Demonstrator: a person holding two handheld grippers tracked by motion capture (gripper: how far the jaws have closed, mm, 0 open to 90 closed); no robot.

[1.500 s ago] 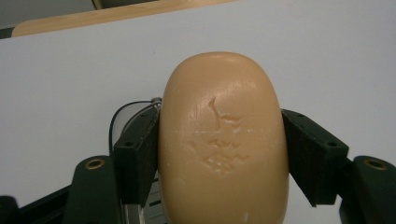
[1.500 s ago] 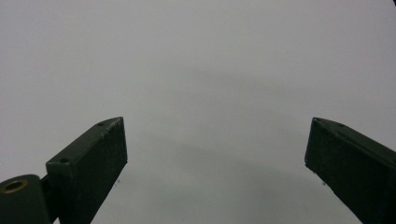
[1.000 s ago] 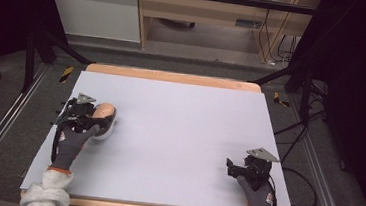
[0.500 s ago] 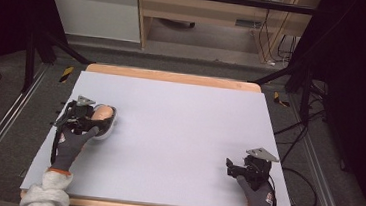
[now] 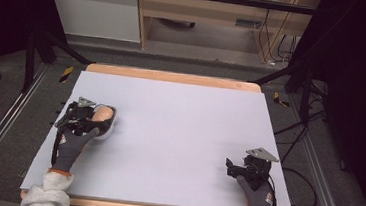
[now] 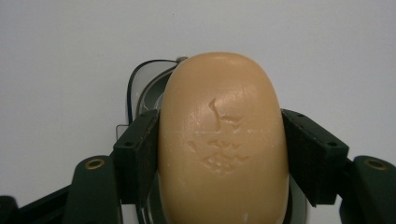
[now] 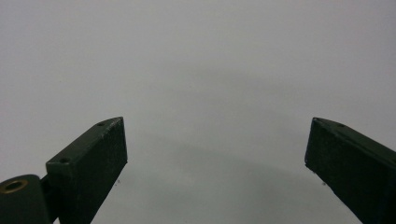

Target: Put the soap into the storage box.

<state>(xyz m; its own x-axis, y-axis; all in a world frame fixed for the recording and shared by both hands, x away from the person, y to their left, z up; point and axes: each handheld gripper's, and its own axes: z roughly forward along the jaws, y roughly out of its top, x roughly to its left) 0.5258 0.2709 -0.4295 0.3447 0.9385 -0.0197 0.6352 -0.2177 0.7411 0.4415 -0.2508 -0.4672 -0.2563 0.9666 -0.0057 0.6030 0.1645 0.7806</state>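
Observation:
A tan oval soap bar (image 6: pixel 223 140) with a stamped mark sits between the jaws of my left gripper (image 6: pixel 223 158), which is shut on its sides. Under and behind the bar lies a white soap dish (image 6: pixel 144 84) with a dark rim line. In the high view the soap bar (image 5: pixel 101 113), the soap dish (image 5: pixel 109 128) and my left gripper (image 5: pixel 95 119) are at the table's left side. My right gripper (image 5: pixel 229 168) rests near the front right corner. Its jaws stand wide apart with nothing between them, over bare table (image 7: pixel 217 149).
The pale grey table top (image 5: pixel 179 123) has a wooden edge at the back and front. Black frame legs and cables (image 5: pixel 293 143) stand on the floor around it. A cabinet and shelf stand beyond the far edge.
My left gripper with the soap bar has shifted very slightly toward the near edge. The right gripper has stayed still.

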